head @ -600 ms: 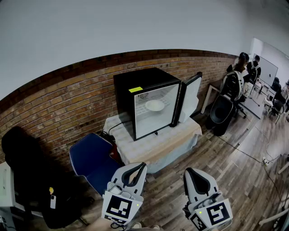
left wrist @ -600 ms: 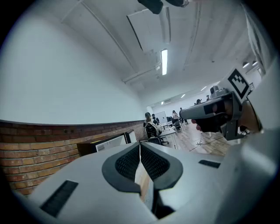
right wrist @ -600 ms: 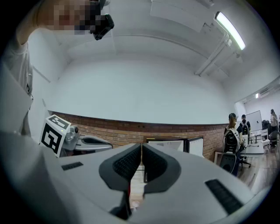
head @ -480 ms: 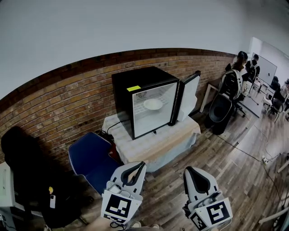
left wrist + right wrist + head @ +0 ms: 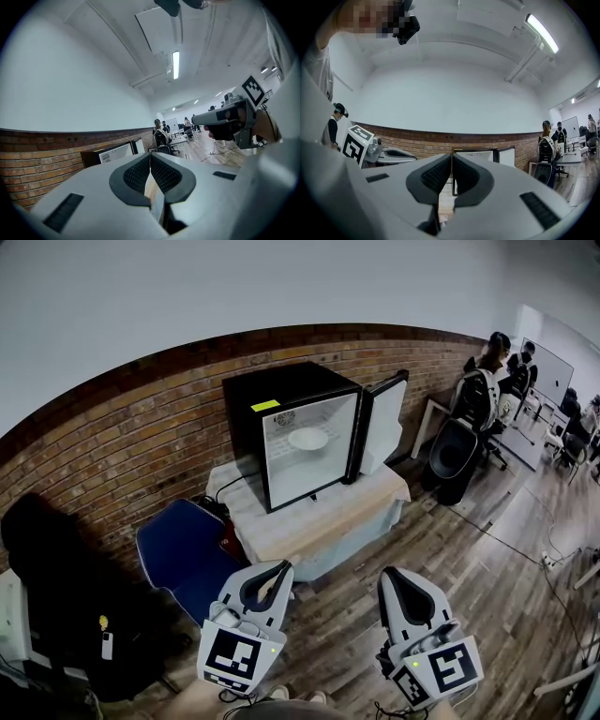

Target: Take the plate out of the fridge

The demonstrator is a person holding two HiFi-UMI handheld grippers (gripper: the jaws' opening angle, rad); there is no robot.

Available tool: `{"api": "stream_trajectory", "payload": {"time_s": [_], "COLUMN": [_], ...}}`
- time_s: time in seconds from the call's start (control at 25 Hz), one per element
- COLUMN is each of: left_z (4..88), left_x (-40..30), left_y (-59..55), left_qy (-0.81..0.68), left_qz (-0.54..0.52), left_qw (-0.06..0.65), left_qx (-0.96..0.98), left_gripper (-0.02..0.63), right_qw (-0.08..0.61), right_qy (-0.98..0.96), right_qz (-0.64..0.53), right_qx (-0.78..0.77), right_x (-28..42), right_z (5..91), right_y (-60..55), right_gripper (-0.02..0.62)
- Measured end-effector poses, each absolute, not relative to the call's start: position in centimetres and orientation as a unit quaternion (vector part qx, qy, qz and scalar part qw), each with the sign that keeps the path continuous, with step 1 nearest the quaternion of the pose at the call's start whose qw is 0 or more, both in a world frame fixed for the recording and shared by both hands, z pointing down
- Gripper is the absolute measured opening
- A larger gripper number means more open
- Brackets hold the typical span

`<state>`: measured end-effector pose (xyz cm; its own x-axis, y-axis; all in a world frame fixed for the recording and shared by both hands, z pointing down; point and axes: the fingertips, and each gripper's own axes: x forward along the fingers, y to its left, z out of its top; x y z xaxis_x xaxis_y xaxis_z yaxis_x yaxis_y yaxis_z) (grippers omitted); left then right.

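White plate (image 5: 308, 438) is sitting untouched inside the open fridge (image 5: 281, 390) on the far counter (image 5: 328, 517); left hand-held gripper (image 5: 281, 570) and right hand-held gripper (image 5: 389, 576) are hovering near, jaws closed, empty.

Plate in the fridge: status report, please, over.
Left gripper and right gripper shut, empty, far from fridge. Plate inside, door open. Nothing blocks the opening.
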<state>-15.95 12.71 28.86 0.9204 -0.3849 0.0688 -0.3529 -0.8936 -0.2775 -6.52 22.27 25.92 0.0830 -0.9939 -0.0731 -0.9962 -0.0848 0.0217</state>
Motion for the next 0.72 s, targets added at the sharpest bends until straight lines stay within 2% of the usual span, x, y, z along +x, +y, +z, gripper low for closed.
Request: {"api": "stream_trajectory", "payload": {"time_s": [0.72], "left_z": [31.0], "left_x": [-13.3], "left_y": [17.3], "left_qy": [0.192], "left_qz": [-0.081], "left_qw": [0.13], "left_qx": [-0.969], "left_gripper": [0.021], "right_qw": [0.016], "right_qy": [0.684], "right_qz": [0.016], "right_qx": [-0.729], "right_x": [-3.8], "right_z": [28.4], "right_y": [26.2], "right_gripper": [0.032]}}
